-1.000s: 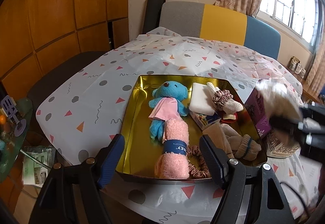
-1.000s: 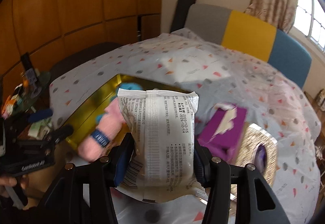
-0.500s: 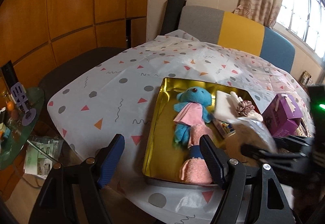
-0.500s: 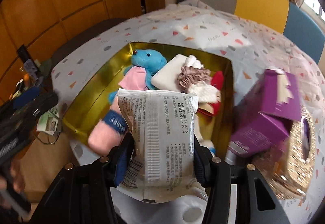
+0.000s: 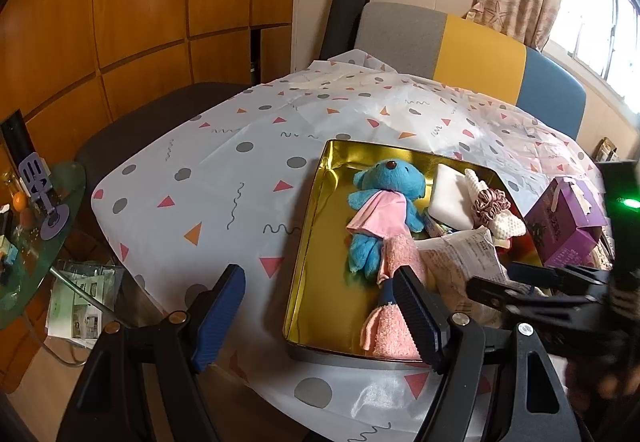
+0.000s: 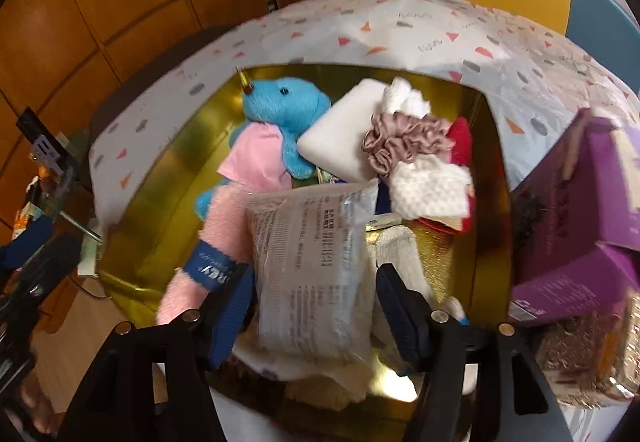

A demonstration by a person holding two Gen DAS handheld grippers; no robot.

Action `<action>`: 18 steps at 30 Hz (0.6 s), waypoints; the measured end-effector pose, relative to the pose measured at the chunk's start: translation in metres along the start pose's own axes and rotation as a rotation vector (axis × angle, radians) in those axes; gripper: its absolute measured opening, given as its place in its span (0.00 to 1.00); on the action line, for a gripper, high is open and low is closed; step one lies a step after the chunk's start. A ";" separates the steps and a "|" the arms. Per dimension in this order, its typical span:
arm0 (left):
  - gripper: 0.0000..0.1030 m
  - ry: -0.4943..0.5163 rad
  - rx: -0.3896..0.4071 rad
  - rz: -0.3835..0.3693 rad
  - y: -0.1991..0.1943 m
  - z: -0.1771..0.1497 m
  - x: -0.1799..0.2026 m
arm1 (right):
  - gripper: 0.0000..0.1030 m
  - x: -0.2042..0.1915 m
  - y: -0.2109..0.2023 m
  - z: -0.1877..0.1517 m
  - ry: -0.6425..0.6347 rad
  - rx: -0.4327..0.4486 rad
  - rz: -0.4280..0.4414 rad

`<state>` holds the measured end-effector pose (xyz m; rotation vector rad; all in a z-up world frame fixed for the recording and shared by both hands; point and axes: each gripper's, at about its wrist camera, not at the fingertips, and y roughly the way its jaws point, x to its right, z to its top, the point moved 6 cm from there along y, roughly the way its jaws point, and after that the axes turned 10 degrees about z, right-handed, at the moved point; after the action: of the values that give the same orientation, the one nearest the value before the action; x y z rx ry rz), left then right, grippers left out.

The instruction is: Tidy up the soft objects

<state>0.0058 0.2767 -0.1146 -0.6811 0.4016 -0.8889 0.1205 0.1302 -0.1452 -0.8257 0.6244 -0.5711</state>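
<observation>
A gold tin tray on the patterned tablecloth holds a blue teddy in a pink cape, a rolled pink towel and other soft items. My right gripper hangs low over the tray's near end, its jaws opening. A white printed packet lies between them on the pink towel and cream fabric, with a gap at each pad. The left wrist view shows that packet ahead of the right gripper. My left gripper stands open and empty at the tray's near left corner.
A white pad, a mauve scrunchie and white knit pieces fill the tray's far right. A purple box stands just right of the tray. A glass side table sits low at left, a chair behind.
My right gripper came down into the tray with the packet, and its jaws have spread off the packet's sides. The left gripper drifted a little to the left.
</observation>
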 end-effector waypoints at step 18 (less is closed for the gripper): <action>0.81 0.033 0.046 0.010 -0.019 0.005 0.009 | 0.38 -0.010 -0.008 -0.003 -0.071 0.060 -0.067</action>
<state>0.0028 0.2626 -0.0985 -0.6227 0.4121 -0.8983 0.1097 0.1307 -0.1375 -0.8091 0.5138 -0.6162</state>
